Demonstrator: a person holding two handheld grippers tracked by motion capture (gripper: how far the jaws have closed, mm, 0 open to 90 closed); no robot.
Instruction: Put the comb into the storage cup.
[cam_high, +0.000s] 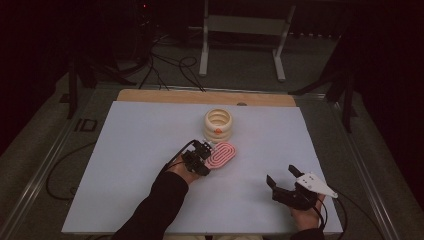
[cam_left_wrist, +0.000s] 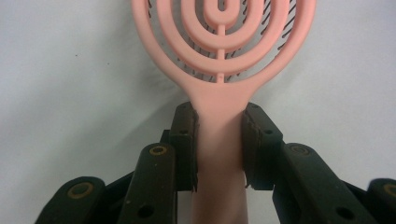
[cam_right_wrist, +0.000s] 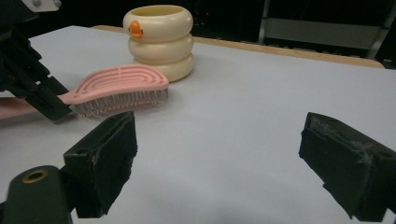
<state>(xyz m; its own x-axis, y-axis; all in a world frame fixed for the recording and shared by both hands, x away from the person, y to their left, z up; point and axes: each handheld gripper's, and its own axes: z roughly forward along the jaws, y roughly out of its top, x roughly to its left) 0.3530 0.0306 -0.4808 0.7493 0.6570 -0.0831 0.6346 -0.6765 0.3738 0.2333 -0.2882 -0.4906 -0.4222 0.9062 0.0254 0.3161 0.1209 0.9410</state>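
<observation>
Left gripper (cam_left_wrist: 219, 149): jaws clamped on pink hairbrush (cam_high: 221, 154) handle | brush: bristles down, apparently resting on white table (cam_high: 125, 150), just before cream ringed cup (cam_high: 218, 124) | right gripper (cam_high: 284, 183): jaws spread, nothing between; well apart

The brush (cam_high: 222, 155) is salmon pink with a pattern of nested oval ribs and dark bristles. The holder (cam_high: 218, 124) is cream, stacked rings with a small orange mark. Both grippers, left (cam_high: 200, 156) and right (cam_high: 284, 181), are black. The mat (cam_high: 130, 165) is pale grey-blue; the table (cam_high: 150, 96) edge is wood-brown.
</observation>
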